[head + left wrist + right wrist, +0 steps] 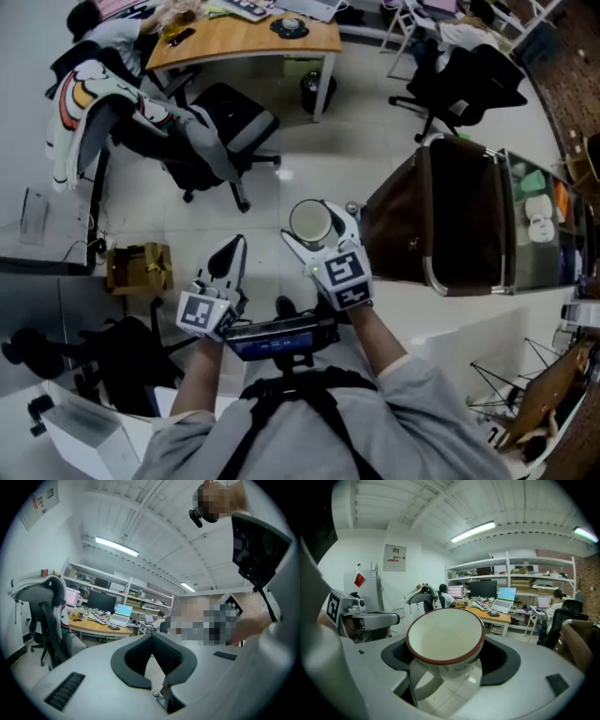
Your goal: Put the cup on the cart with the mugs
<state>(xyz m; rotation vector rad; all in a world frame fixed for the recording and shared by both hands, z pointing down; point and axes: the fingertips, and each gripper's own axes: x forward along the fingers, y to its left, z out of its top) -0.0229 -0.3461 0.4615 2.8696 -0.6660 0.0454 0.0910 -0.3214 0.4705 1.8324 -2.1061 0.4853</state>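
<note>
The cart (507,246) sits at the right edge of the head view. The curved lens border cuts it off, and a brown cover (450,214) hides its near side. Only a few pale mugs (538,221) show on its shelf, too small to count surely. In the right gripper view the cup's own mouth faces the camera and hides most of its outer wall.

The floor (323,159) is glossy white tile. A wooden desk (246,39) stands at the top of the head view, with a black office chair (230,122) below it and a cardboard box (141,267) at the left. The right gripper view shows wall shelves (513,576) and a lit strip lamp (472,531) on a white ceiling.

The right gripper (319,225), at the centre of the head view, has its jaws spread wide and closed on a white cup (445,637) with a red-brown rim. The cup is tilted toward the camera, above the floor and to the left of the cart, apart from it. The left gripper (152,641), lower left of centre in the head view, has its pads meeting at the tips with nothing between them.
</note>
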